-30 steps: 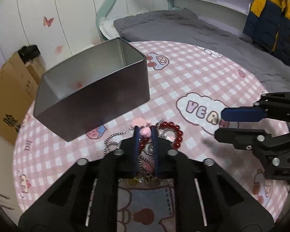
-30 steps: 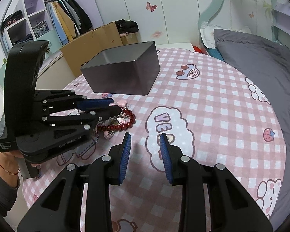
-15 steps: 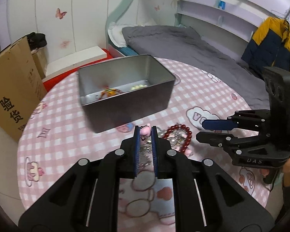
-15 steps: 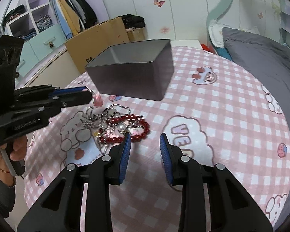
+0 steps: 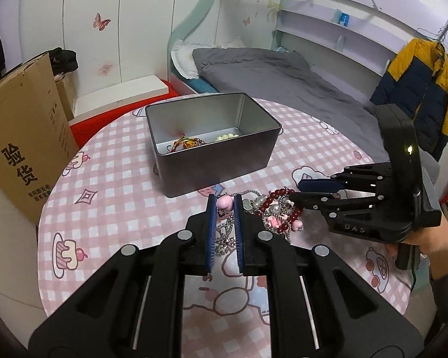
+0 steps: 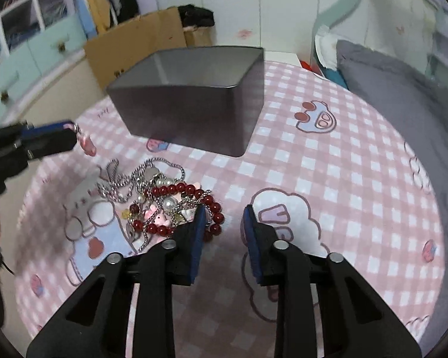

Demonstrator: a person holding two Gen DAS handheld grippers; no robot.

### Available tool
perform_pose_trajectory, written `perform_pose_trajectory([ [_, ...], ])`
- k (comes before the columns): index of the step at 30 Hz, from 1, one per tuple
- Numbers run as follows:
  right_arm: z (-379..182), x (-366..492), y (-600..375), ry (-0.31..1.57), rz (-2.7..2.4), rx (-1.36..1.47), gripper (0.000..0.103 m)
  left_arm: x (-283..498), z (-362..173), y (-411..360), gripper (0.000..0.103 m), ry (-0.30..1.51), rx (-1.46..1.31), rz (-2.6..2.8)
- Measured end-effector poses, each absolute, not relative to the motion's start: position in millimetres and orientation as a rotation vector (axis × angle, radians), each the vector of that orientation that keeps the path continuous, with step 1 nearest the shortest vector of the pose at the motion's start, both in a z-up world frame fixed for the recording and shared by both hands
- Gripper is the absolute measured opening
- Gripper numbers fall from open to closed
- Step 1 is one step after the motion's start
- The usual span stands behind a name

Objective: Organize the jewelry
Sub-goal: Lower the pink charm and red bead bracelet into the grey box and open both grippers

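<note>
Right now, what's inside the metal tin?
In the tin lie a red-and-gold bracelet and pale beads. Its near wall hides the front of the floor, so more may be there.

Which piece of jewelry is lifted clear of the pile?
The pink charm, clamped in the left gripper; the red bead bracelet and silver chains lie on the table.

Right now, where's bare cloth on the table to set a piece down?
Free: the checked cloth right of the metal tin, out to the bed-side edge; also left of the tin toward the cardboard box. Crowded: the jewelry pile in front of the tin, with the left gripper and right gripper over it.
</note>
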State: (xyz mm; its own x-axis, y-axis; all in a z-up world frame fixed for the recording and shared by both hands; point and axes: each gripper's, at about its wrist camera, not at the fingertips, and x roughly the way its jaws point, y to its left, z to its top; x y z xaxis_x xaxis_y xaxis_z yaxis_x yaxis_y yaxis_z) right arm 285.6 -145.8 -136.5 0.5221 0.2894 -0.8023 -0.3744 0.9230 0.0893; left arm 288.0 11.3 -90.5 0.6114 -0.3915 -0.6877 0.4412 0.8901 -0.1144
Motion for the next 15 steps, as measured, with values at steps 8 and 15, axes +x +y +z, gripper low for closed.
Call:
perform_pose_trajectory([
  [8,-128.9,273.1,-122.9,0.911,0.389,-0.28,0.006,283.3,-85.1,15.0,0.011,0.765,0.06,-0.489],
  [15,-75.5,246.0,-125.2,0.795,0.41,-0.25,0.006,273.0,-68.0,20.6,0.011,0.734,0.043,-0.501],
])
